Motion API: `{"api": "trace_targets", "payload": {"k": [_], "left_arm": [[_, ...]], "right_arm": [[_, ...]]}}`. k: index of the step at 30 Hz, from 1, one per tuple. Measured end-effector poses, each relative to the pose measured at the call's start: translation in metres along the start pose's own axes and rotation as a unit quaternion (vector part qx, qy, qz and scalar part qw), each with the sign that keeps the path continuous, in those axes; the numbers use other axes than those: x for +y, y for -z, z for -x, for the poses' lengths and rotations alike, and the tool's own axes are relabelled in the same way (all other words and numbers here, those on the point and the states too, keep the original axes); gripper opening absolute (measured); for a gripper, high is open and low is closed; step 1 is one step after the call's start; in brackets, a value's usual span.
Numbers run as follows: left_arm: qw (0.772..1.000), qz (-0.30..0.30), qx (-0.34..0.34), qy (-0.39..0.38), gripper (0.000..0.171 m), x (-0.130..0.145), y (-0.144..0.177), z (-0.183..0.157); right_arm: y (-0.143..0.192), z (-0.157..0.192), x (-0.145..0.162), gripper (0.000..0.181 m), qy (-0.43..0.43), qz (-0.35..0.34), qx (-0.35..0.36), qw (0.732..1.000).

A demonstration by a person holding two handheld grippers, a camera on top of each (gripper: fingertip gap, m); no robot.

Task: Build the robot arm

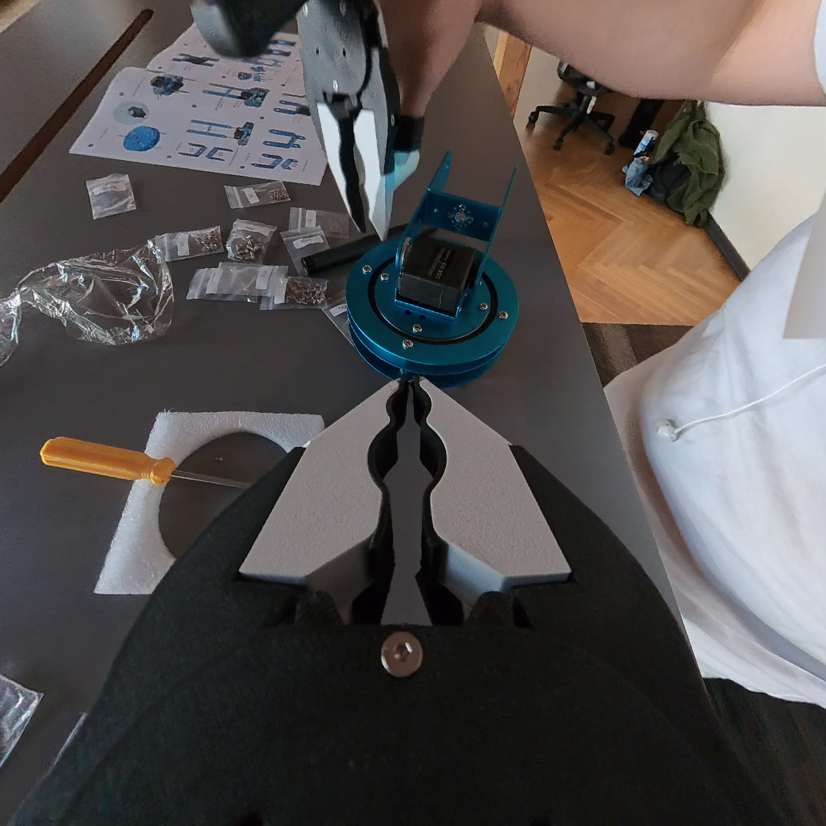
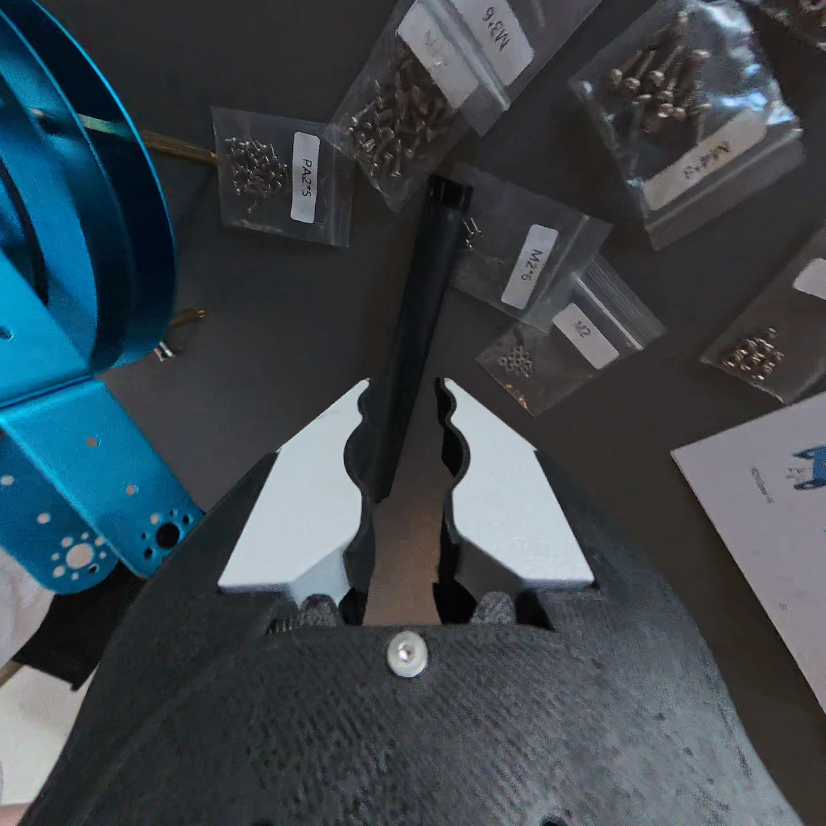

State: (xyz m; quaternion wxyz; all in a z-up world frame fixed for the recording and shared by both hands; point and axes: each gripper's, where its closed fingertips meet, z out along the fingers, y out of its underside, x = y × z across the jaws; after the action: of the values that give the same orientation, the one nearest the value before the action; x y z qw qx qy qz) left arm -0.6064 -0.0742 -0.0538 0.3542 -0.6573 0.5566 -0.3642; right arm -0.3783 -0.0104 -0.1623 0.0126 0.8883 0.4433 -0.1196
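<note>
Left gripper [image 1: 407, 383]: fingers nearly closed, tips set at the near edge of the blue round base [image 1: 432, 308].
Right gripper [image 2: 402, 380]: held parted above the table [image 2: 277, 313], a black cylinder [image 2: 418, 322] seen between its fingertips.
Surroundings: screw bags [image 2: 286, 176] beside the cylinder; an orange screwdriver [image 1: 107, 460] lies on white foam [image 1: 129, 527].

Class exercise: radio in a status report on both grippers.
Left gripper nearly shut at blue round base rim. Right gripper open, straddling black tool handle. Screw bags close by.

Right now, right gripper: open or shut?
Open. In the right wrist view the right gripper shows a clear gap between its fingers, with the black tube lying on the table below, not clamped.
</note>
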Motion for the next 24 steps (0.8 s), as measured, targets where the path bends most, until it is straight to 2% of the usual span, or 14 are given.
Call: {"api": "trace_targets", "payload": {"k": [3, 10, 12, 15, 24], "left_arm": [[1.0, -0.014, -0.006, 0.002, 0.0, -0.007, 0.0, 0.002], [0.997, -0.063, -0.014, -0.029, 0.0, -0.023, -0.002, 0.001], [0.996, -0.085, -0.016, -0.037, 0.0, -0.031, -0.002, 0.001], [0.992, -0.116, -0.014, -0.046, 0.0, -0.04, -0.002, 0.001], [0.988, -0.155, 0.015, -0.02, 0.0, -0.046, -0.013, 0.013]], "right_arm": [[-0.014, -0.001, 0.001, 0.026, 0.012, 0.038, 0.016, 0.999], [-0.014, -0.006, -0.002, 0.017, 0.022, 0.025, 0.058, 0.998], [-0.006, -0.007, -0.002, 0.016, 0.013, -0.011, 0.059, 0.998], [0.02, -0.006, -0.005, 0.016, -0.026, -0.102, 0.034, 0.994], [0.076, -0.019, -0.007, 0.016, -0.099, -0.282, -0.011, 0.954]]}}
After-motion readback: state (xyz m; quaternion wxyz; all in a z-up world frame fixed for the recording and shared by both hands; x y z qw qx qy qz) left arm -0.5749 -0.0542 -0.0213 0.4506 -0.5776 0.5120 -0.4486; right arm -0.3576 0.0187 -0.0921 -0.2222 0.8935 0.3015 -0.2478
